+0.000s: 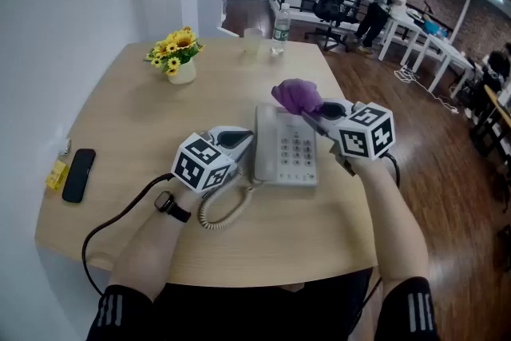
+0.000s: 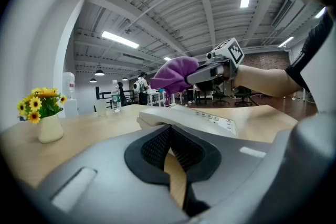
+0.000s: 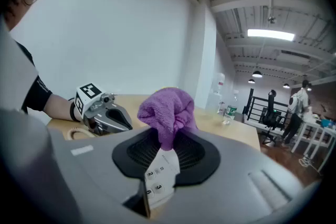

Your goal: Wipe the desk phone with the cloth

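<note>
A white desk phone [image 1: 286, 148] lies in the middle of the wooden table [image 1: 128, 124], its handset on the left side. My right gripper [image 1: 315, 112] is shut on a bunched purple cloth [image 1: 297, 96], which it holds over the phone's far right corner. In the right gripper view the cloth [image 3: 167, 110] sticks up from the closed jaws, with phone keys [image 3: 160, 178] showing below. My left gripper [image 1: 239, 138] sits at the handset's left edge. Its jaws meet with nothing between them in the left gripper view [image 2: 169, 136], and the phone [image 2: 199, 120] lies just ahead.
A vase of yellow flowers [image 1: 180, 60] stands at the far left. A black mobile [image 1: 78, 175] and a yellow item [image 1: 56, 174] lie near the left edge. A water bottle [image 1: 280, 24] and a cup [image 1: 252, 40] stand at the far edge. The coiled cord [image 1: 223, 208] loops near the phone.
</note>
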Available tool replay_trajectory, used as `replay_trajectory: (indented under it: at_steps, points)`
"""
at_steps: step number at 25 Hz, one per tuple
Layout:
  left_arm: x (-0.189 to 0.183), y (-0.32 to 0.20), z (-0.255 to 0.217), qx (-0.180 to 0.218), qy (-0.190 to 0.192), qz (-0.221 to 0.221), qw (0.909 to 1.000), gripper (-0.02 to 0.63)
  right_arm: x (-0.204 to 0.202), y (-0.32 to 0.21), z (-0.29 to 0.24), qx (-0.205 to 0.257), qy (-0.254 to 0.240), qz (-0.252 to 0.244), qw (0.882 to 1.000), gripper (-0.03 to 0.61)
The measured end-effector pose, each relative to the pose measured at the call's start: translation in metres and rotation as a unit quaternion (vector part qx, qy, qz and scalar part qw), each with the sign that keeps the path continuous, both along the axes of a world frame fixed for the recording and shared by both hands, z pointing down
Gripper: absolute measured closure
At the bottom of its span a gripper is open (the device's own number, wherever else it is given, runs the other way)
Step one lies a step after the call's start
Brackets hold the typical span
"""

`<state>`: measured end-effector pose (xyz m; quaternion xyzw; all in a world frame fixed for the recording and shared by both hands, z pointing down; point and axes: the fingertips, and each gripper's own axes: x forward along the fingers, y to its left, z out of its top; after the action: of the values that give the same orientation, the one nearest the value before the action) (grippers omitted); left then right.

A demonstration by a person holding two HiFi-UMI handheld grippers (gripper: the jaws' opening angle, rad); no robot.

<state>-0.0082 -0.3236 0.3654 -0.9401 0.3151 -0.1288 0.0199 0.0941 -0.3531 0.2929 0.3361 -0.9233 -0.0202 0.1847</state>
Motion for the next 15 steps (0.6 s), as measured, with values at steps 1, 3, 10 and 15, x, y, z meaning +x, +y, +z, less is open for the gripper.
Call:
replay_trajectory:
  at_steps: [1,3,10,15]
  points:
    - [0.000,0.000,0.001,0.000,0.000,0.000,1.0000,0.620,-0.007,-0.007,0.008,-0.013,0.016,0.000,1.000,0.494]
    - [0.000,0.000,0.001,0.000,0.001,0.000,1.0000,0.620,-0.019,-0.018,0.026,-0.039,0.047,-0.001,0.998,0.494]
    - [0.001,-0.001,0.001,-0.001,0.001,0.002,1.0000,0.620,-0.017,-0.034,0.077,-0.082,0.133,0.017,0.988,0.497]
    - [0.000,0.000,0.002,-0.001,0.000,0.001,1.0000,0.620,0.024,-0.037,0.081,-0.077,0.186,0.050,0.978,0.497]
